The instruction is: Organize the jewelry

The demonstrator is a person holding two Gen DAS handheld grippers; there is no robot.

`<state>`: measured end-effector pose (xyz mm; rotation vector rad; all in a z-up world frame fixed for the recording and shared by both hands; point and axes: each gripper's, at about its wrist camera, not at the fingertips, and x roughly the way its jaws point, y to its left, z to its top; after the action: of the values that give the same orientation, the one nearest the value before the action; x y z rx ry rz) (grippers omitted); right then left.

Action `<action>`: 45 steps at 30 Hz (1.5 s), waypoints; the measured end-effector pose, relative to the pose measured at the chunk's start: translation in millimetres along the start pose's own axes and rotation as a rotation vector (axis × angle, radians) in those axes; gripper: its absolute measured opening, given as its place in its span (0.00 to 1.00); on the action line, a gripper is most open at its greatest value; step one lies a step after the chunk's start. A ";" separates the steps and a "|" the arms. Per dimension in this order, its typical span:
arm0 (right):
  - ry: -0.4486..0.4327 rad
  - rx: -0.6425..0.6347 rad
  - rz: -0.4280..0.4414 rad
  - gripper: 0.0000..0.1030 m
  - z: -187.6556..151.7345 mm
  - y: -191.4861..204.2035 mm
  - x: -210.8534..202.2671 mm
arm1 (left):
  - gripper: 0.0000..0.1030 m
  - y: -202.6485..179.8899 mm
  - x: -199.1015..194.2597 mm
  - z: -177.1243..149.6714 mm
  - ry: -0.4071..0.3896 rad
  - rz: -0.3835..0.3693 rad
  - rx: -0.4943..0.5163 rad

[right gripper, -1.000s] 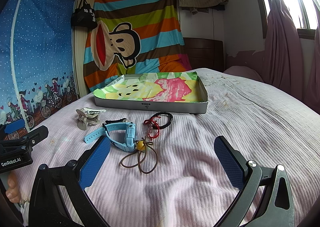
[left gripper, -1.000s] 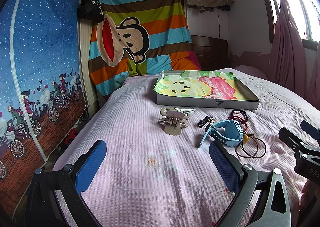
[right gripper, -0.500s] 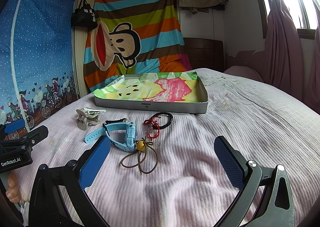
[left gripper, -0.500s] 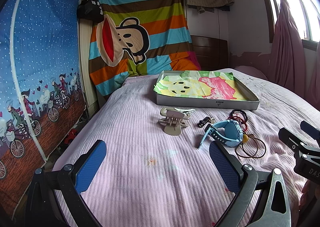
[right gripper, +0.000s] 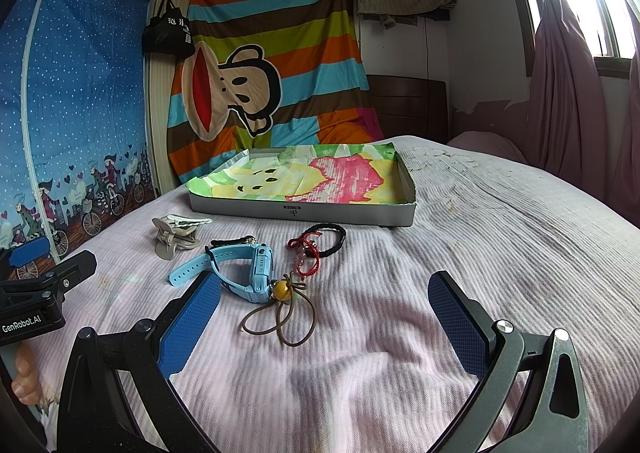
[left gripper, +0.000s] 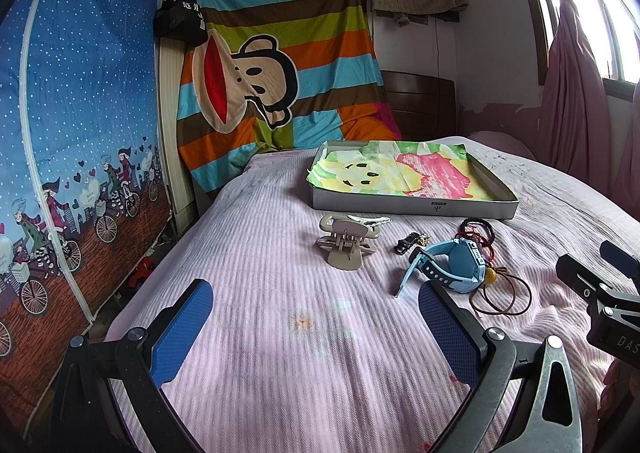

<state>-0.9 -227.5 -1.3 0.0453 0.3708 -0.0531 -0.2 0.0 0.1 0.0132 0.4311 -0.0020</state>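
On the pink bedspread lie a beige hair claw (left gripper: 347, 246) (right gripper: 173, 237), a blue watch (left gripper: 452, 267) (right gripper: 244, 268), a brown cord with a yellow bead (left gripper: 502, 291) (right gripper: 280, 311), a red cord bracelet (right gripper: 307, 258), a black braided bracelet (right gripper: 329, 241) and a small dark charm (left gripper: 410, 243). Behind them sits a shallow grey box (left gripper: 412, 209) (right gripper: 304, 211) lined with a bright cartoon cloth. My left gripper (left gripper: 316, 317) is open, low over the bed, short of the claw. My right gripper (right gripper: 326, 309) is open too, with the cord lying between its fingers' line.
A striped monkey blanket (left gripper: 280, 65) hangs at the bed's head, a blue printed curtain (left gripper: 76, 125) stands along the left edge, and pink curtains (right gripper: 568, 93) cover the window at right. Bare bedspread (right gripper: 500, 245) stretches right of the box.
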 end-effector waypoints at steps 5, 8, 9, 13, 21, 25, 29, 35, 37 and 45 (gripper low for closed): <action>0.000 0.000 0.000 0.99 0.3 -0.4 -0.1 | 1.00 0.7 0.1 0.0 0.002 -0.003 -0.008; 0.001 0.002 0.003 0.99 0.7 -0.9 -0.4 | 1.00 2.9 0.3 1.3 0.005 -0.011 -0.025; 0.002 0.004 0.005 0.99 1.0 -1.3 -0.5 | 1.00 3.3 0.7 1.4 0.006 -0.015 -0.031; 0.011 0.014 0.023 0.99 5.2 -1.5 0.0 | 1.00 8.5 5.3 4.9 0.027 -0.044 -0.053; 0.028 0.018 0.066 0.99 26.3 -14.5 9.2 | 1.00 9.4 23.9 25.9 0.065 -0.151 -0.056; 0.072 0.007 0.094 0.99 37.2 -24.5 26.2 | 0.98 -1.4 42.2 34.7 0.110 -0.222 -0.054; 0.125 -0.017 0.119 0.97 41.5 -30.9 45.5 | 0.89 -18.8 61.6 38.7 0.176 -0.284 -0.041; 0.258 -0.034 0.195 0.67 34.4 -30.1 82.1 | 0.69 -42.1 93.5 39.7 0.294 -0.357 -0.029; 0.304 -0.041 0.220 0.60 28.5 -26.6 92.8 | 0.60 -48.5 102.1 38.4 0.331 -0.381 -0.025; 0.431 -0.048 0.312 0.39 2.8 -7.1 115.3 | 0.38 -59.6 124.7 29.9 0.438 -0.425 -0.039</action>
<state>107.0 -239.7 -40.8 0.0673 0.7916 0.2782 125.3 -59.9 -25.6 -0.1184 0.8648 -0.4156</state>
